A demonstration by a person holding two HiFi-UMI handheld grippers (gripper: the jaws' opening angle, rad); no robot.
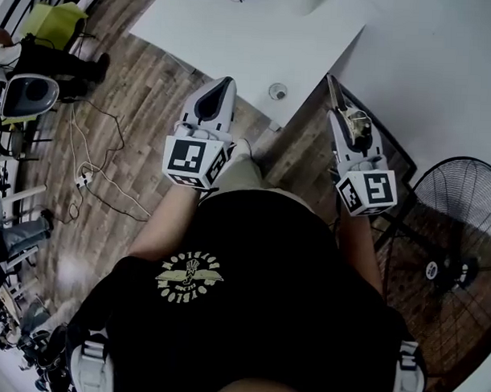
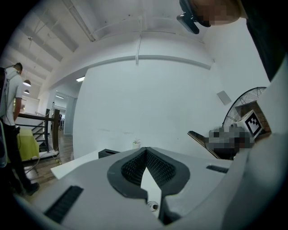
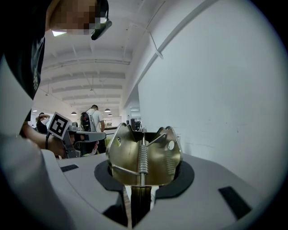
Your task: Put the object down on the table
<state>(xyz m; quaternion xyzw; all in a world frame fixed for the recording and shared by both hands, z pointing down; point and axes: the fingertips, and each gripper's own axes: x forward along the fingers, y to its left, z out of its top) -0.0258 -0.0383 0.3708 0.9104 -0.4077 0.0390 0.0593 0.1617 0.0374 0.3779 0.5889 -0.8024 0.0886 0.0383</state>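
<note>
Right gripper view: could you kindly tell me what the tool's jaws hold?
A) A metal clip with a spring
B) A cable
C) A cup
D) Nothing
A: the right tool is shut on a brass-coloured metal clip, with a coil spring running down its middle.

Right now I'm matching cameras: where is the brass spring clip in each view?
Head view: spring clip upper right, beside the white wall.
Left gripper view: thin dark wedge, right of centre.
Right gripper view: centre, between the jaws.
Shared landmark: the white wall.
</note>
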